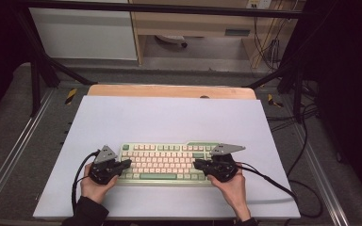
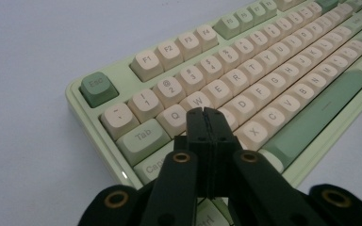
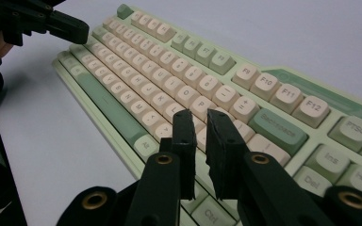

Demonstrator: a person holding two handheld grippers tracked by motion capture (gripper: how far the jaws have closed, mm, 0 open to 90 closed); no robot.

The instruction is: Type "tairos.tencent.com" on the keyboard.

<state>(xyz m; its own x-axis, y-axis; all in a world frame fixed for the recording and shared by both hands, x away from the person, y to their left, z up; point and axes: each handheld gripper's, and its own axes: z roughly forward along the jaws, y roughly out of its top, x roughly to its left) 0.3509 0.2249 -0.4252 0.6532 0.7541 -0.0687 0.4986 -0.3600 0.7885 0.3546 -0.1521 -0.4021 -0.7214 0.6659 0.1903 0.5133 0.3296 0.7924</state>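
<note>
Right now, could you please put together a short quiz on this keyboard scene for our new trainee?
1. True or false: the left tool has its jaws pressed together over the keyboard.
2. What colour is the Esc key? A) cream B) green C) black
3. In the right gripper view, which large green key lies just beyond the right tool?

Key
1. True: the jaws meet with no gap, above the A and S keys.
2. B, green.
3. The Backspace key; the right tool's jaws stand slightly apart with nothing between them.
</note>
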